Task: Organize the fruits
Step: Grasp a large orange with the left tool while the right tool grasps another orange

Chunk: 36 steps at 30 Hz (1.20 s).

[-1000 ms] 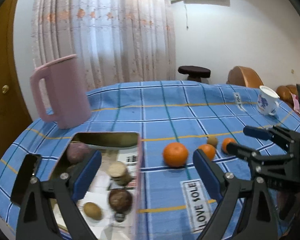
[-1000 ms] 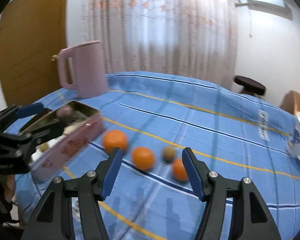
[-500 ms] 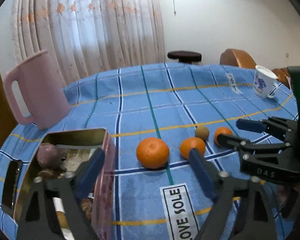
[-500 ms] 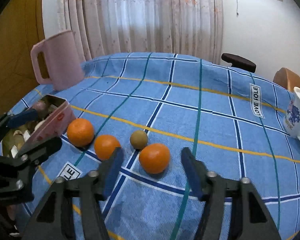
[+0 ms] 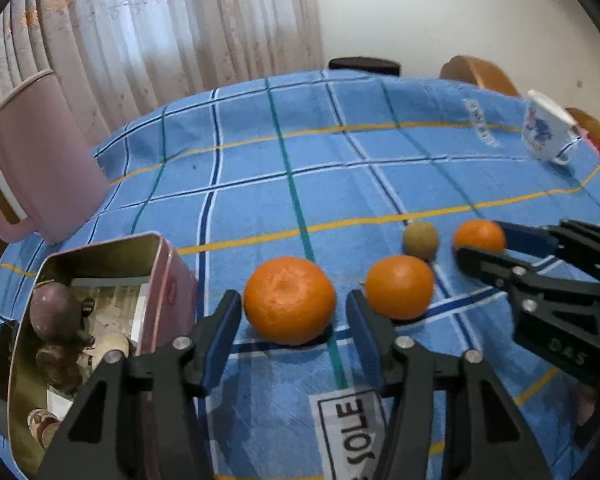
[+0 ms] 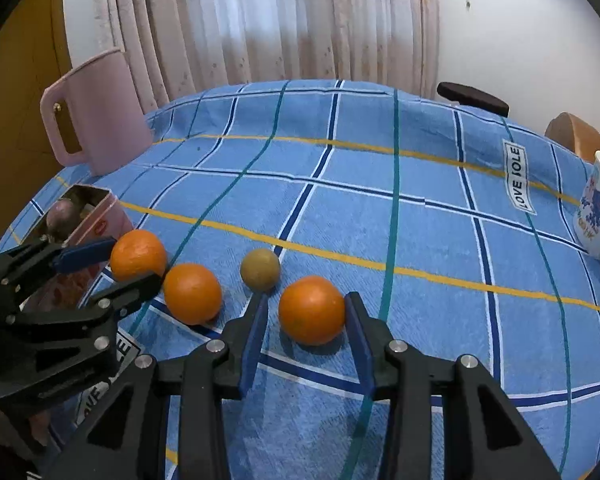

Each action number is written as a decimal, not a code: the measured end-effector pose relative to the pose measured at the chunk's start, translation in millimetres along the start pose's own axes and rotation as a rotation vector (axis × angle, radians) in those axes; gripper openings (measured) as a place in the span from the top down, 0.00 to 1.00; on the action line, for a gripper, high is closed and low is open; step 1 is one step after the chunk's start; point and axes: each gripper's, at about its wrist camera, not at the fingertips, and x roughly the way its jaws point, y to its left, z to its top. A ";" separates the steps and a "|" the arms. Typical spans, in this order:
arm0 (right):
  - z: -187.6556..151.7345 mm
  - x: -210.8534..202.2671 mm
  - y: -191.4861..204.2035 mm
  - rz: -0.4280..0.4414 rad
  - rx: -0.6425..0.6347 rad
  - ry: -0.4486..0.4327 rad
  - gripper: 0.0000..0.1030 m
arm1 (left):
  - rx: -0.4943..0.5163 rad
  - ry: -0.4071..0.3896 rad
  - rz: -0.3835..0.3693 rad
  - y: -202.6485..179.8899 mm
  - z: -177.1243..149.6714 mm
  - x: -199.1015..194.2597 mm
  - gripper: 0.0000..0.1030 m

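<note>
A tabletop (image 5: 340,168) covered by a blue checked cloth stands before a pale curtain (image 6: 280,20). A pink jug (image 6: 96,116) stands at its far left; a white mug (image 6: 598,208) with blue print sits at the right edge. Three oranges and one small brown fruit (image 6: 260,269) lie near each other on the cloth. The left claw (image 5: 294,318) is released, its jaws straddling the largest orange (image 5: 290,300) beside an open pink tin (image 5: 168,280) that holds dark fruits. The right claw (image 6: 306,314) is released, its jaws flanking the right orange (image 6: 311,310). The middle orange (image 6: 192,293) lies between the two claws.
</note>
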 end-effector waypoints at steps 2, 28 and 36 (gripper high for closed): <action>0.4 3.4 0.0 0.009 -0.001 0.019 0.61 | -0.009 -0.011 0.010 -1.0 -0.8 0.8 0.51; -5.8 -39.3 10.8 0.086 -0.068 -0.198 0.64 | -0.116 -0.221 -0.073 21.1 -8.7 -38.5 0.52; -6.9 -45.5 10.2 0.090 -0.070 -0.239 0.64 | -0.106 -0.264 -0.046 17.3 -11.4 -46.9 0.52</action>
